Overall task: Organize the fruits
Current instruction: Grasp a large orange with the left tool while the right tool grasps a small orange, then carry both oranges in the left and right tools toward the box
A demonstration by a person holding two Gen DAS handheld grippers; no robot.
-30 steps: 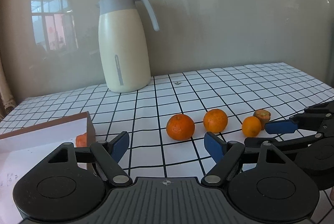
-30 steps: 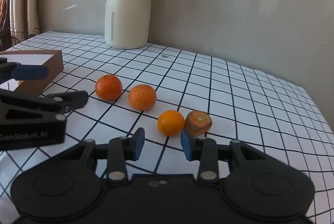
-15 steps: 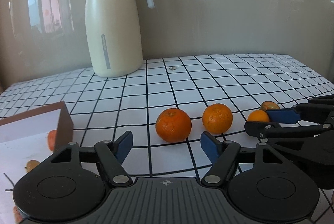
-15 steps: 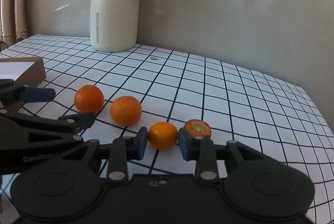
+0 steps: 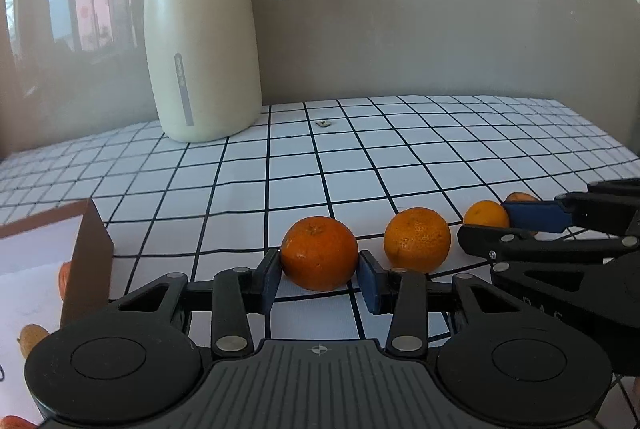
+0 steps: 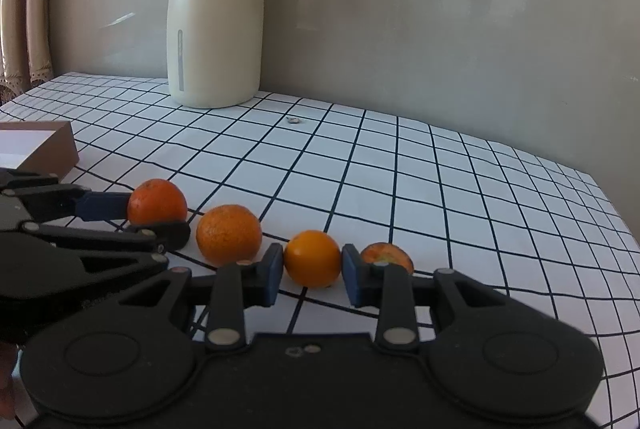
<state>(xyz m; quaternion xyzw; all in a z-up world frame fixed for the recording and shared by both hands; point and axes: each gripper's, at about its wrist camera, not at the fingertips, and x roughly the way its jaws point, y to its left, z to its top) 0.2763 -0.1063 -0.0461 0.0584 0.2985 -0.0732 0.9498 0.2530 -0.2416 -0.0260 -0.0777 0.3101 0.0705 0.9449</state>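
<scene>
Two grippers over tablecloth (image 5: 420, 133): L gripper (image 5: 319, 279) closing on deep-orange mandarin (image 5: 319, 253), pads apparently touching; R gripper (image 6: 312, 279) clamps small orange (image 6: 312, 257), near front edge

You can read no clear text; faint, partly hidden letters on the right tool (image 5: 496, 221) body stay illegible.

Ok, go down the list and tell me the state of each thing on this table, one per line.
Left gripper: jaws closing on the dark orange.
Right gripper: shut on the small orange.
Middle orange: loose on the tablecloth.
Cut fruit: lying free.
Jug: upright, lid closed.
Box: open.
</scene>
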